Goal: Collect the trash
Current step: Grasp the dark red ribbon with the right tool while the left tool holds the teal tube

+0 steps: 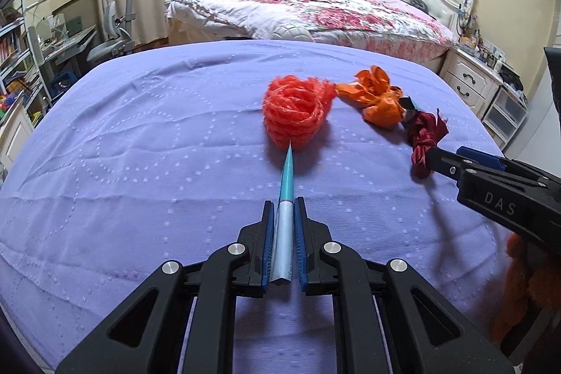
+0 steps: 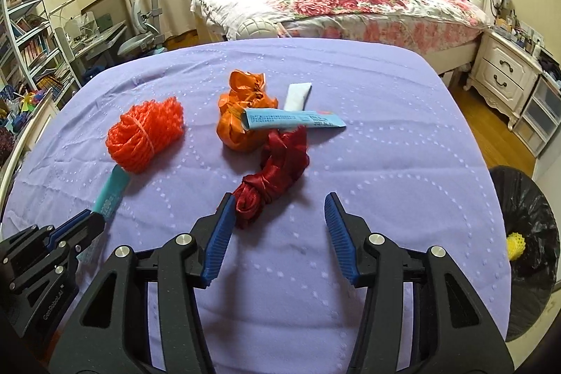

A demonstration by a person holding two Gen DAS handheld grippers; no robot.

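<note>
Left wrist view: left gripper (image 1: 284, 216) is clamping a flat teal-and-white wrapper (image 1: 285, 198) at lower centre; right gripper (image 2: 277, 233), fingers apart, is hovering beside crumpled dark-red ribbon (image 2: 273, 174).

Bare cloth low in frame, clutter mid-frame

The purple table (image 2: 385, 163) lies bare at lower right; red net (image 2: 145, 135), orange bag (image 2: 242, 125), maroon ribbon (image 2: 273, 181) crowd the centre.
</note>
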